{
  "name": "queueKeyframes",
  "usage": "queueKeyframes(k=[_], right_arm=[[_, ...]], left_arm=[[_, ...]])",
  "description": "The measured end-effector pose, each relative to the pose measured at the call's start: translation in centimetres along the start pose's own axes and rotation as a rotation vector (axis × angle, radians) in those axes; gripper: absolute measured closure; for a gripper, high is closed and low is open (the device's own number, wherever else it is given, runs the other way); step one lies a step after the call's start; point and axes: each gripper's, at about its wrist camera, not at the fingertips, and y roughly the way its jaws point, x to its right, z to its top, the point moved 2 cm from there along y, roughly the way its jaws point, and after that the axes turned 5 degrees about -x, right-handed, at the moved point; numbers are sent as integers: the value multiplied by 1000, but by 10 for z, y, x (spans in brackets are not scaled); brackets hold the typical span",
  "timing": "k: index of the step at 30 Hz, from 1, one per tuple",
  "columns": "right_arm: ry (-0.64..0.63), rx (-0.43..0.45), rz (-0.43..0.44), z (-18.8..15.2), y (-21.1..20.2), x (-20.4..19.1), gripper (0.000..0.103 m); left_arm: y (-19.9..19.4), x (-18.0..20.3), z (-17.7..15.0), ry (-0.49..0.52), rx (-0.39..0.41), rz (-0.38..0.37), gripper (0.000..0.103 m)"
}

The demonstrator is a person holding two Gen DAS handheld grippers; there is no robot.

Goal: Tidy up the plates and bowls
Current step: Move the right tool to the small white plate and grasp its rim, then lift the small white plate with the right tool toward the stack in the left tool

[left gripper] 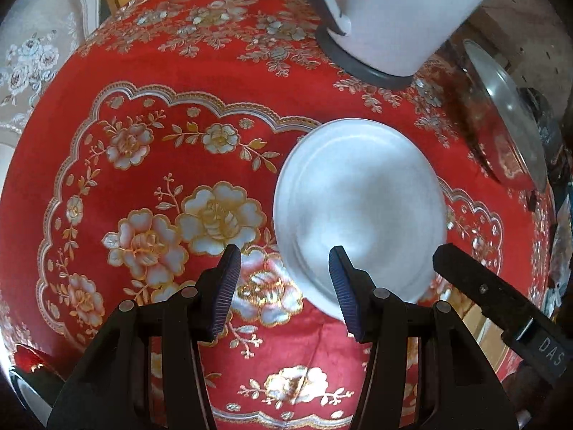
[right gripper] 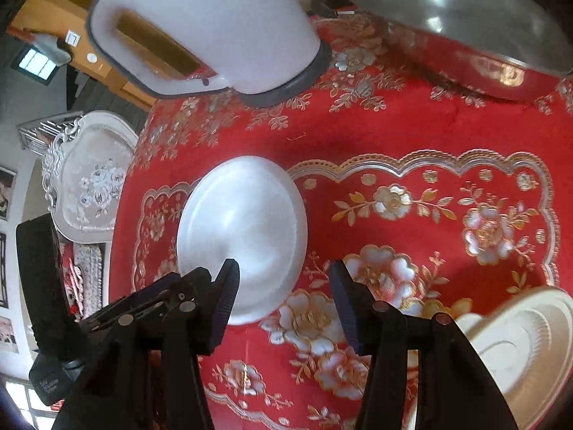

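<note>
A white plate (left gripper: 358,200) (right gripper: 243,229) lies flat on the red flowered tablecloth (left gripper: 143,136) (right gripper: 412,136). My left gripper (left gripper: 284,279) hovers open over the plate's near left edge, its right finger (left gripper: 340,279) in front of the rim and nothing gripped. My right gripper (right gripper: 284,290) is open above the plate's near right edge, with its left finger (right gripper: 227,294) overlapping the rim and no pad pressing on it. A stack of cream ribbed plates (right gripper: 530,344) sits at the lower right of the right wrist view.
A white kettle on a grey base (left gripper: 394,18) (right gripper: 222,28) stands behind the plate. A steel pot with a lid (left gripper: 508,118) (right gripper: 465,28) is at the back right. A white chair with pale flowered upholstery (left gripper: 39,57) (right gripper: 93,179) stands beyond the table's left edge.
</note>
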Motion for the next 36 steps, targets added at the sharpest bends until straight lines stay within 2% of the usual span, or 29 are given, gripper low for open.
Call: queueKeyframes(k=[3,4,7,9,10,12,14,20,28,36], right_arm=[[-17,-12,-5,3,8,-2,54],[-32,-9,-10,3,10,-4,66],[-60,5,-39,3,14,-8,86],[-69,0,-49,2,17,-8,92],[-72,3,-50,1,18,-8,92],[-83,1,-50,0,18,-10,93],[-112,3,-61,-4,17,-15,93],[-132,-7,-59,-20,10,-20,93],[-172,-18,-41,-54,-8,-37,93],[-194,-41,-18,-83,-13,-44,92]], left_arm=[[7,0,5,-10,-14,6,51],[9,-1,6,-11,-11,21,51],[11,-4,8,-17,15,40,52],[14,-6,9,-20,13,39,72],[17,-6,10,-18,-1,27,78],[20,-7,11,-19,-11,21,79],[19,-5,8,-5,-6,29,84],[1,-14,-15,-4,5,17,84],[-33,-27,-61,13,25,45,84],[-44,-29,-92,-6,41,59,84]])
